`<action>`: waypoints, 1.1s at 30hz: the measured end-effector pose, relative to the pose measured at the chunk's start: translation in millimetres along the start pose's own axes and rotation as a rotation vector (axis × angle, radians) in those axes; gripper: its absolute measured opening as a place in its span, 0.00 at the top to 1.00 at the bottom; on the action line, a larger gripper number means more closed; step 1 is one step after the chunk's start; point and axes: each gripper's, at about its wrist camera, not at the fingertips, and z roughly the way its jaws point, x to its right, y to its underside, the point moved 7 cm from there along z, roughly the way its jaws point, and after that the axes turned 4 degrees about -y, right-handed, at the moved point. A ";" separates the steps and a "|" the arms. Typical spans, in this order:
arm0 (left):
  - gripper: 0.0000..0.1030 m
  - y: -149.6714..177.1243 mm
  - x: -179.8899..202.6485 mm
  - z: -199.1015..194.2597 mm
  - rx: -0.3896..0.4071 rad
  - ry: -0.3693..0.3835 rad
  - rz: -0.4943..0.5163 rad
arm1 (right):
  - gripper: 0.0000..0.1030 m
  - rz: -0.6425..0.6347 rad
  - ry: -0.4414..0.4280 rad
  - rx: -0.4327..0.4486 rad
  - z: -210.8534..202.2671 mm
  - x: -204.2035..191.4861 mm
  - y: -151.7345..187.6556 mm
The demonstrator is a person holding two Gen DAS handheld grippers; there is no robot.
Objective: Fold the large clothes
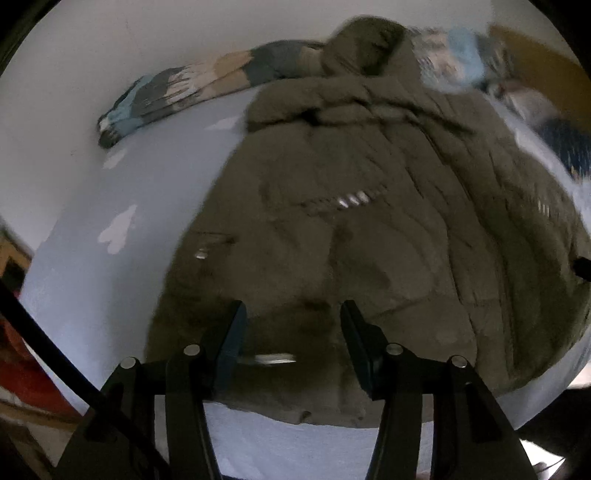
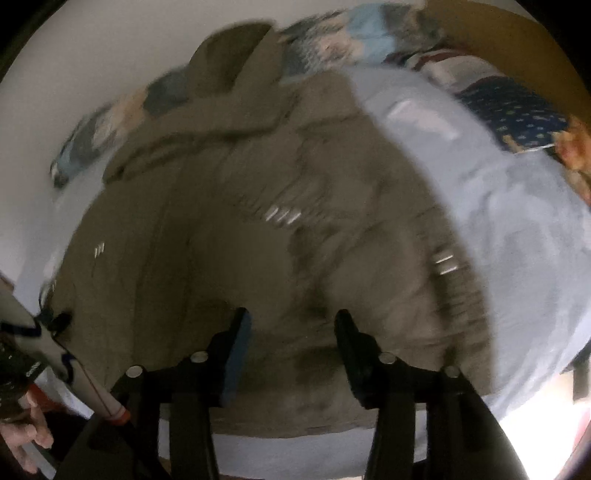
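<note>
An olive-brown hooded coat (image 1: 354, 229) lies spread flat on a pale blue bed sheet (image 1: 122, 258), its hood toward the far wall and its hem toward me. Silver snaps and a zipper pull show on its front. My left gripper (image 1: 293, 310) hovers open over the hem with nothing between its fingers. In the right wrist view the same coat (image 2: 258, 240) fills the middle, and my right gripper (image 2: 291, 319) hangs open above its lower part, holding nothing. At that view's left edge the other hand-held gripper (image 2: 33, 339) shows, with a person's hand (image 2: 26, 439) on it.
A patchwork blanket (image 1: 177, 92) in blue, grey and beige runs along the white wall behind the hood. A dark blue patterned pillow (image 2: 513, 114) lies at the far right by a wooden headboard (image 2: 491, 33). Bare sheet (image 2: 517, 229) stretches right of the coat.
</note>
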 end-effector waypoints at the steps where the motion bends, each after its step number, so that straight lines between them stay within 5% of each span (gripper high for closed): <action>1: 0.43 -2.2 -14.3 -1.4 -0.001 0.014 -0.049 | 0.41 0.020 0.012 0.028 -8.3 12.6 -4.6; 5: 0.33 -6.6 -74.1 -3.7 -0.001 0.024 -0.215 | 0.37 0.158 0.045 0.095 -35.1 76.1 -11.1; 11: 0.31 14.6 -141.1 16.4 -0.114 0.102 -0.446 | 0.36 0.374 0.012 0.045 -29.2 135.1 7.4; 15: 0.31 27.3 -141.4 27.7 -0.185 0.225 -0.536 | 0.33 0.430 -0.068 -0.001 -17.1 133.4 14.3; 21: 0.31 34.3 -137.5 36.5 -0.220 0.230 -0.558 | 0.29 0.401 -0.080 -0.040 -6.1 122.1 18.1; 25: 0.31 36.5 -124.0 39.1 -0.228 0.306 -0.566 | 0.27 0.412 -0.126 -0.087 6.8 119.5 25.5; 26: 0.33 35.7 -118.3 39.9 -0.232 0.330 -0.558 | 0.27 0.409 -0.138 -0.105 12.4 115.6 27.8; 27: 0.46 34.8 -109.7 40.8 -0.236 0.360 -0.543 | 0.27 0.404 -0.139 -0.113 15.4 113.4 29.3; 28: 0.54 33.3 -99.8 42.6 -0.244 0.372 -0.506 | 0.30 0.401 -0.138 -0.113 17.2 111.9 29.3; 31: 0.71 30.4 -85.5 40.5 -0.220 0.322 -0.412 | 0.74 0.368 -0.155 -0.101 16.6 105.0 27.3; 33: 0.77 28.1 -81.3 35.7 -0.201 0.311 -0.388 | 0.82 0.337 -0.124 -0.084 10.4 103.4 25.2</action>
